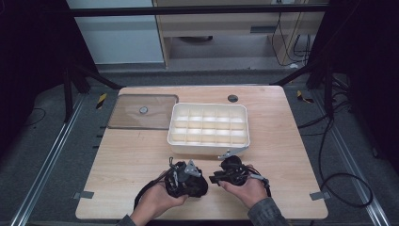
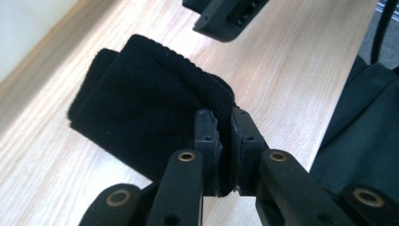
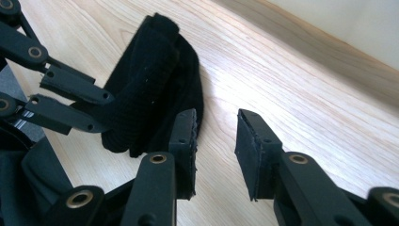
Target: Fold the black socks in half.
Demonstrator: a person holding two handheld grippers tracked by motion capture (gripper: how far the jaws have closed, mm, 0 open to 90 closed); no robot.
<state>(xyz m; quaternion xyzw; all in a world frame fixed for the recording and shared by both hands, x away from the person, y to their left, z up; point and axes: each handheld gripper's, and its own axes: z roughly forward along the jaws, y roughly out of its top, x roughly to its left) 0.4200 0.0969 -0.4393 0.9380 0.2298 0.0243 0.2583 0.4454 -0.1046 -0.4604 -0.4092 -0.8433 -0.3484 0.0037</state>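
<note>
No brand, label or writing could be read on anything in the pictures.

The thing being handled was a black sock [image 2: 146, 108], a soft ribbed knit folded over on itself into a thick bundle, with a rounded ridge along its upper edge. It sat just above the pale wooden table [image 1: 141, 155], near the front edge, between the two hands and in front of the white divided box [image 1: 208, 128]. In the right gripper view the sock [image 3: 150, 80] stood on edge, its lower end near the tabletop.

The left tool [image 2: 225, 141] was clamped shut on the sock: its two black pads were pressed close together with a fold of the fabric pinched between them, and the rest of the bundle hung out to the left of the jaws. In the high view the left tool [image 1: 181, 178] lay in the person's left hand [image 1: 157, 200].

The right tool [image 3: 216, 141] stood partly open, with bare table showing in the gap between its pads. Its left pad was just beside the sock's edge, perhaps brushing it, but nothing was gripped. In the high view the right tool [image 1: 221, 176] was held in the right hand [image 1: 247, 188], near the left one, its tip pointing toward the sock.

A clear lid [image 1: 141, 111] lay flat on the table beside the box, to its left.
</note>
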